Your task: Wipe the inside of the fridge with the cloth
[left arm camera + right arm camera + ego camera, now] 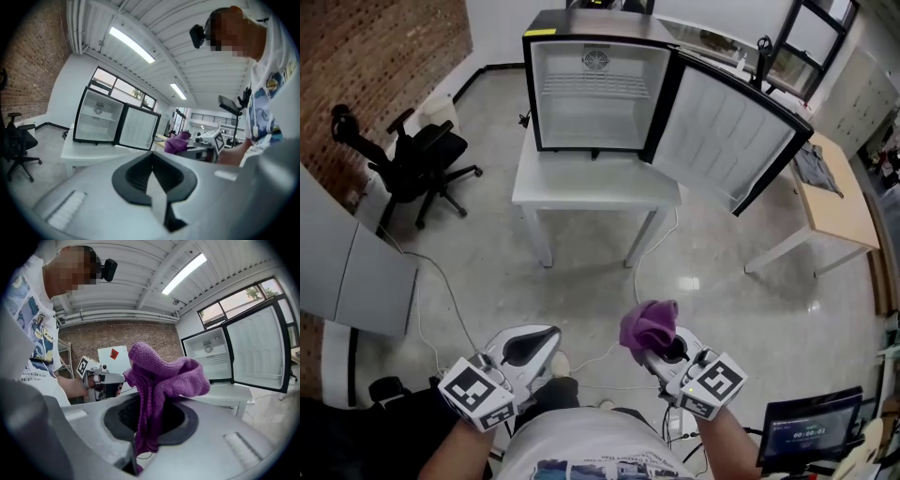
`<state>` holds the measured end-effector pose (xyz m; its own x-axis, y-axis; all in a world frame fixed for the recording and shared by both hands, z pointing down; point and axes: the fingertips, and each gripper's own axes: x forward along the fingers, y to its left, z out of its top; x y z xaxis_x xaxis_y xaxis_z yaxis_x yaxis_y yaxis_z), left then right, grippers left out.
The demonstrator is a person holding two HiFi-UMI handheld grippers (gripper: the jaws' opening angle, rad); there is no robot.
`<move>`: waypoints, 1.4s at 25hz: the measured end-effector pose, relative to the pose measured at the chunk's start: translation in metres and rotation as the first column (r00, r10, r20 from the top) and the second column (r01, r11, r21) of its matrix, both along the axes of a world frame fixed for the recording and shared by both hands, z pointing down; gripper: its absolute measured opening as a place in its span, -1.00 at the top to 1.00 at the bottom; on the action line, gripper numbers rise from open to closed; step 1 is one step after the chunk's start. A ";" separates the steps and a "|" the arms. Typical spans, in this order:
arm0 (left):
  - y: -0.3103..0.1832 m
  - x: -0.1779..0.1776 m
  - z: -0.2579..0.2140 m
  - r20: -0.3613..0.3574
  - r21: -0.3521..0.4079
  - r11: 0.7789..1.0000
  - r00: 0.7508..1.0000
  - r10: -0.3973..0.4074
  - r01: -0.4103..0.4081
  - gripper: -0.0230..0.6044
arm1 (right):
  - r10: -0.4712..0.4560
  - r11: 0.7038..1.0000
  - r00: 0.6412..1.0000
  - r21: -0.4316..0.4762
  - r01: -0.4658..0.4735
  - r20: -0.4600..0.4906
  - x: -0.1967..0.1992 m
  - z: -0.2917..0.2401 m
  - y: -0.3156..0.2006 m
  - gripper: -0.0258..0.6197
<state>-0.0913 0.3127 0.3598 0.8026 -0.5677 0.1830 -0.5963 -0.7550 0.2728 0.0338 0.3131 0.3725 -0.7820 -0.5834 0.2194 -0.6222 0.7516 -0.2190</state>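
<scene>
A small black fridge (595, 94) stands open on a white table (591, 185), its door (727, 131) swung out to the right and its white inside bare apart from a wire shelf. It also shows far off in the left gripper view (98, 122) and the right gripper view (208, 359). My right gripper (661, 349) is low at the right, shut on a purple cloth (649, 323) that bunches up above the jaws (161, 376). My left gripper (530, 345) is low at the left, shut, with nothing between its pads (140, 176). Both are well short of the fridge.
A black office chair (417, 159) stands left of the table by a brick wall. A wooden desk (839, 202) runs along the right, past the open door. A grey cabinet (347, 272) is at the left, a screen (811, 427) at bottom right. Cables trail across the floor.
</scene>
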 end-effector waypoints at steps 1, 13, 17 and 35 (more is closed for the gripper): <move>-0.009 -0.004 -0.002 0.001 0.001 1.000 1.000 0.010 -0.010 0.92 | 0.007 1.000 1.000 0.003 -0.007 -0.003 -0.004 -0.002 -0.009 0.74; -0.094 -0.054 -0.014 -0.003 0.021 0.998 0.998 0.057 -0.057 0.92 | 0.048 0.999 0.999 0.004 -0.048 0.000 -0.064 -0.016 -0.095 0.74; -0.122 -0.058 -0.014 -0.013 0.020 0.999 0.999 0.032 -0.031 0.92 | 0.042 0.999 0.999 0.001 -0.042 0.007 -0.065 -0.013 -0.130 0.74; -0.329 0.000 -0.026 0.019 0.017 0.989 0.989 -0.148 0.148 0.92 | -0.090 0.987 0.994 0.139 0.080 0.068 -0.038 -0.045 -0.431 0.74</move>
